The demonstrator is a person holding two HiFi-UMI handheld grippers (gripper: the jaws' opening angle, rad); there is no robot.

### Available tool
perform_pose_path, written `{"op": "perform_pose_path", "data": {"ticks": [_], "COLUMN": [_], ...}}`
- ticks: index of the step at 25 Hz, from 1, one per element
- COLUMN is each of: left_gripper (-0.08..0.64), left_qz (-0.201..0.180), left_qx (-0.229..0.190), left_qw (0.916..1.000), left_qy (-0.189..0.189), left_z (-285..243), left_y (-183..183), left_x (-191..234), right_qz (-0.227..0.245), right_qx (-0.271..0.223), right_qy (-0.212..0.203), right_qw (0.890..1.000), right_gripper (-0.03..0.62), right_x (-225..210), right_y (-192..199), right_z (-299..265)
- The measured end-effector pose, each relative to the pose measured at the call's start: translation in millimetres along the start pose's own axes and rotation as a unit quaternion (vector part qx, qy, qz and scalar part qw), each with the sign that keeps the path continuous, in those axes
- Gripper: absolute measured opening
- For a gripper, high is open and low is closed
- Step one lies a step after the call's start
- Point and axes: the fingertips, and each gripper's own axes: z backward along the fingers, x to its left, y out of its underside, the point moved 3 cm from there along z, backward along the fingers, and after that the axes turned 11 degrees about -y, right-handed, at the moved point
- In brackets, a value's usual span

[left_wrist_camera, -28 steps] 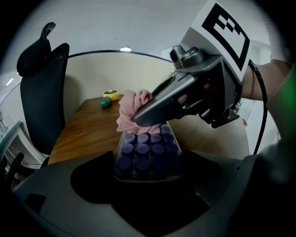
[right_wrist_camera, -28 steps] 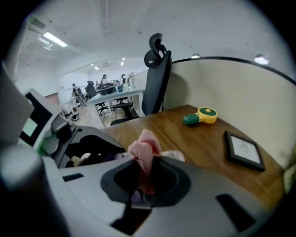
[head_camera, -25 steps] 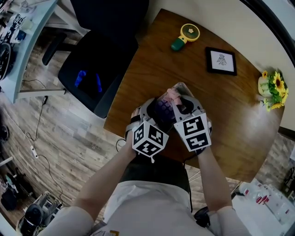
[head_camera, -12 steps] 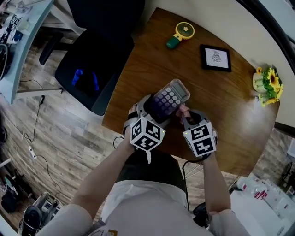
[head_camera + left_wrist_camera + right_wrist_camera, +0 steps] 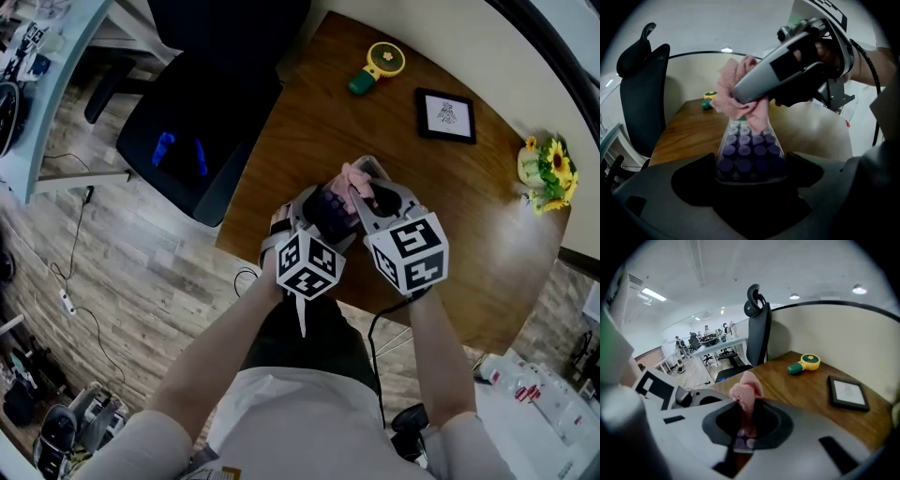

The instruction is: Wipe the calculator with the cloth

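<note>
"Pink cloth (image 5: 746,394) – where's it at?"
"Right gripper (image 5: 746,425), jaws narrow, pinching it; it's pressed on the calculator's (image 5: 749,152) far keys."
"And the calculator?"
"Near end clamped btwn left gripper (image 5: 750,168) jaws (purple keys up), over the wooden desk (image 5: 469,225), near-left part. Yellow handheld fan (image 5: 378,70) lies at the far side."

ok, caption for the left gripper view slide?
Left gripper holds the calculator; right gripper presses a pink cloth onto its keys.
</note>
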Motion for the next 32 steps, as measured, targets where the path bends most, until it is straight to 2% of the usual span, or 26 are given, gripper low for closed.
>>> {"op": "perform_pose_path", "data": {"ticks": [6, 13, 16, 18, 21, 22, 25, 29, 32], "left_gripper": [0.471, 0.471, 0.471, 0.471, 0.471, 0.471, 0.471, 0.471, 0.471], "left_qz": [-0.002, -0.002, -0.003, -0.003, -0.003, -0.003, -0.004, -0.005, -0.004], "left_qx": [-0.003, -0.003, -0.003, -0.003, -0.001, -0.001, -0.003, -0.003, -0.004], "left_qw": [1.0000, 1.0000, 1.0000, 1.0000, 1.0000, 1.0000, 1.0000, 1.0000, 1.0000], "left_qy": [0.000, 0.000, 0.001, 0.000, 0.000, 0.001, 0.001, 0.001, 0.000], "left_z": [0, 0, 1, 0, 0, 0, -1, 0, 0], "left_y": [0, 1, 1, 1, 1, 1, 0, 1, 1], "left_x": [1, 1, 1, 1, 1, 1, 0, 1, 1], "right_qz": [0.015, 0.029, 0.014, 0.011, 0.034, 0.030, -0.007, -0.022, -0.025], "right_qx": [0.049, 0.058, 0.072, 0.105, 0.181, 0.192, 0.157, 0.048, -0.010], "right_qy": [0.005, 0.021, 0.013, 0.009, 0.023, 0.025, 0.011, -0.033, -0.072], "right_qw": [0.999, 0.998, 0.997, 0.994, 0.983, 0.981, 0.987, 0.998, 0.997], "right_gripper": [0.044, 0.046, 0.044, 0.044, 0.044, 0.044, 0.044, 0.044, 0.046], "right_x": [2, 4, 6, 6, -2, -5, -8, 5, 18], "right_y": [20, 47, 61, 74, 108, 117, 113, 54, 14], "right_z": [-36, -14, -1, 7, 21, 26, 39, 35, 15]}}
